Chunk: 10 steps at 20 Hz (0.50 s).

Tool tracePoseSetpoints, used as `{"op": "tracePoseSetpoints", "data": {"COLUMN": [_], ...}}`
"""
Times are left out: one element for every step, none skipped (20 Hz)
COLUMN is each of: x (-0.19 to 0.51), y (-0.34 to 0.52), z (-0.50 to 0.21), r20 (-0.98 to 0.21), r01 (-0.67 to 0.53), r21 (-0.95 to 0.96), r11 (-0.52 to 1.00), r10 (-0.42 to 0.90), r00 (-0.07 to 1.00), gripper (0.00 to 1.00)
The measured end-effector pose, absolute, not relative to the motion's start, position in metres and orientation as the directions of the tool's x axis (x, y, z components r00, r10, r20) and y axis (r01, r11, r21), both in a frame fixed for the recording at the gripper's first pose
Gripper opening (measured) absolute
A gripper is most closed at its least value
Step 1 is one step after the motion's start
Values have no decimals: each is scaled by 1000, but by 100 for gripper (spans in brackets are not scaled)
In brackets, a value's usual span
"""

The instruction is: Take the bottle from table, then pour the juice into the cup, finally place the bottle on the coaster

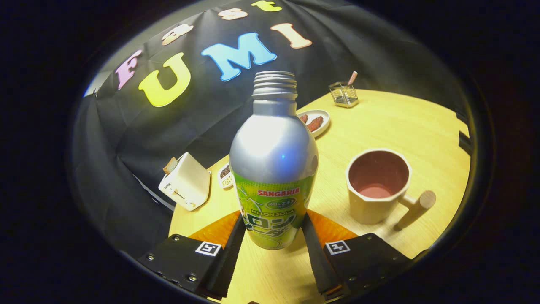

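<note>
A silver bottle [273, 164] with a green label and an uncapped threaded neck stands upright between my fingers. My gripper [272, 234] is shut on its lower body, one finger pressing on each side. An orange coaster [213, 231] lies under and behind the bottle's base, showing on both sides of it. I cannot tell whether the base touches the coaster. A beige cup [376, 185] with a pink inside and a wooden peg handle stands on the table to the right of the bottle, beyond my right finger.
On the round wooden table [379, 122], a white toaster [185, 182] sits left of the bottle near the edge. A small dish [225, 174] lies behind it. An oval plate [315, 121] with food and a wire holder [344, 94] stand farther back.
</note>
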State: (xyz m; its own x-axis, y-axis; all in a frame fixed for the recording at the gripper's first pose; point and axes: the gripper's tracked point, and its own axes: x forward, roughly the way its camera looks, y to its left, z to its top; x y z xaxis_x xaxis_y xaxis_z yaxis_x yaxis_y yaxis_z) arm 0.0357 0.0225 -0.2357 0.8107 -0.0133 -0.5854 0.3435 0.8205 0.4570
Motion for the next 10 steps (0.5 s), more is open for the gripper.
{"op": "tracePoseSetpoints", "data": {"x": [41,48,54,61,67,72,78,85,92,98], "y": [22,23,24,24,23,22,21,19,19,18], "z": [-235,-234,-234,-235,-237,-238,-238,-238,-239,-238], "r20": [-585,-578,-578,-575,-576,-576,-573,-569,-563,-560], "r01": [341,333,330,323,325,326,326,331,332,337], "r21": [433,411,387,368,346,326,310,300,295,288], "r11": [834,849,861,872,880,888,893,895,896,897], "r10": [-28,-39,-52,-59,-74,-87,-99,-110,-118,-128], "r00": [811,815,814,816,814,813,814,815,818,818], "gripper": [75,75,75,75,75,75,75,75,75,75]}}
